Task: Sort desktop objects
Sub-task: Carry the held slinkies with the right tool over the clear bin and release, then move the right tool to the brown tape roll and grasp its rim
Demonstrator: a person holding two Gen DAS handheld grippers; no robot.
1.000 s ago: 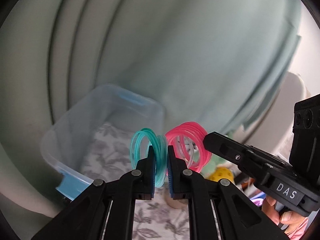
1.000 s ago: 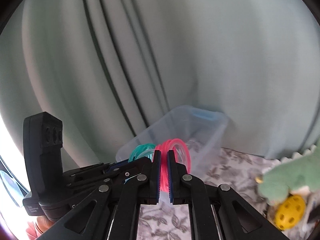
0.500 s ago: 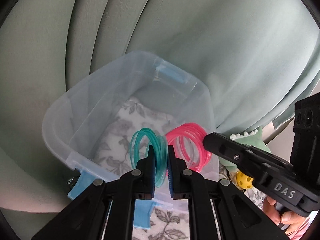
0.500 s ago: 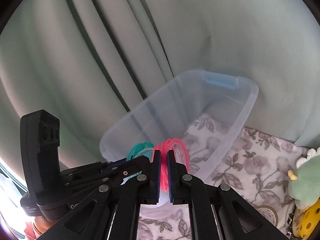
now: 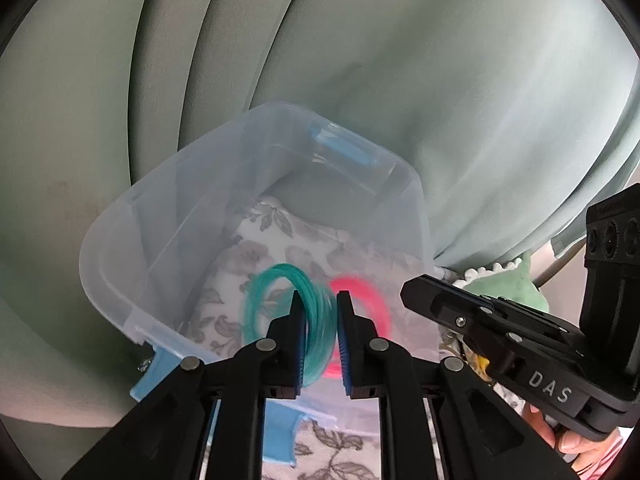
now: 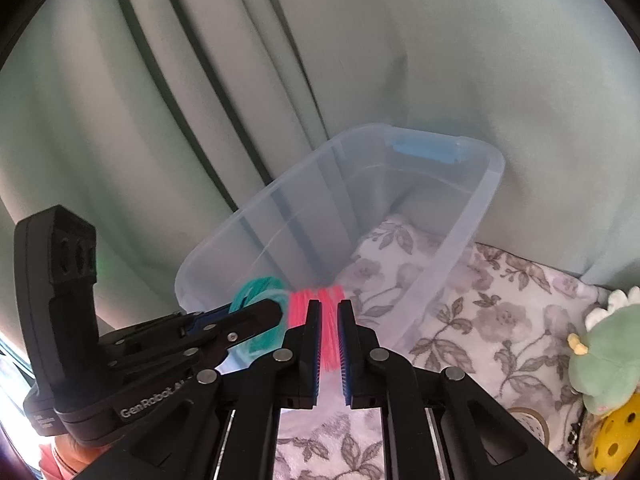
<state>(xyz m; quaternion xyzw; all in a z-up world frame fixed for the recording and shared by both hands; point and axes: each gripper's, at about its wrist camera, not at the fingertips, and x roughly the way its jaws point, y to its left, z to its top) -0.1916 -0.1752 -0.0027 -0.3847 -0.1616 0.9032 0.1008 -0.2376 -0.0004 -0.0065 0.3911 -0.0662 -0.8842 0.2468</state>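
**While jaws are parted, rings are caught over the bin**

Left wrist view: the left gripper (image 5: 318, 296) has just been opening. A slim gap is shown, and the blurred teal rings (image 5: 276, 284) are seen loose between the pads, above the near end of the clear bin (image 5: 132, 200).

Right wrist view: the right gripper (image 6: 329, 304) is barely parted. Blurred pink rings (image 6: 300, 304) are seen between its pads, over that same near end.
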